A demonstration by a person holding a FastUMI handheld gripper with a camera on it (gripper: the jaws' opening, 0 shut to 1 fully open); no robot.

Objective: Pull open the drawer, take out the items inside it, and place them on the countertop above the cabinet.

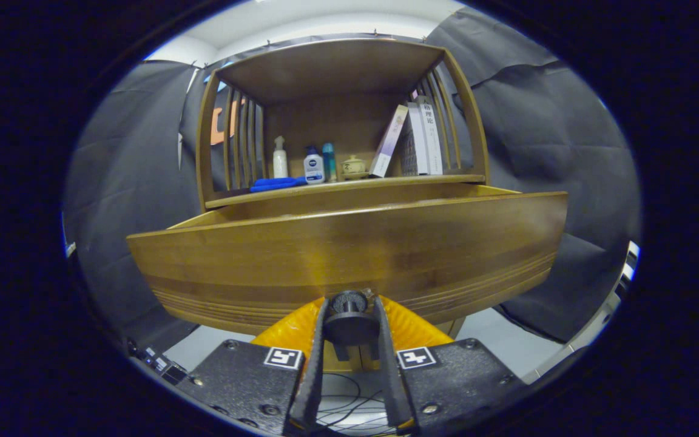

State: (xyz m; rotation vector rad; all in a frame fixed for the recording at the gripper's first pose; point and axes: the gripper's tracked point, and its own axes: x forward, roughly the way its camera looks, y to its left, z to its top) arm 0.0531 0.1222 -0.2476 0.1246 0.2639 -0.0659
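- Low in the frame, my gripper is clamped on the drawer's dark round knob, one finger pressed to each side of it.
- Across the middle of the frame, the wooden drawer stands pulled out from the cabinet. Its front panel faces me and its inside is hidden behind that panel.
- Just above the drawer, the countertop runs as a thin wooden edge, left to right.
- At centre left on the countertop lies a blue item. Behind it stand a white spray bottle, a white bottle with a blue cap and a teal bottle.
- Near centre, a small pale jar sits beside them.
- To the right, books stand against the cabinet's slatted side, with one leaning book tilted toward them.
- Below the fingers, at the bottom of the frame, thin cables lie on a pale floor.
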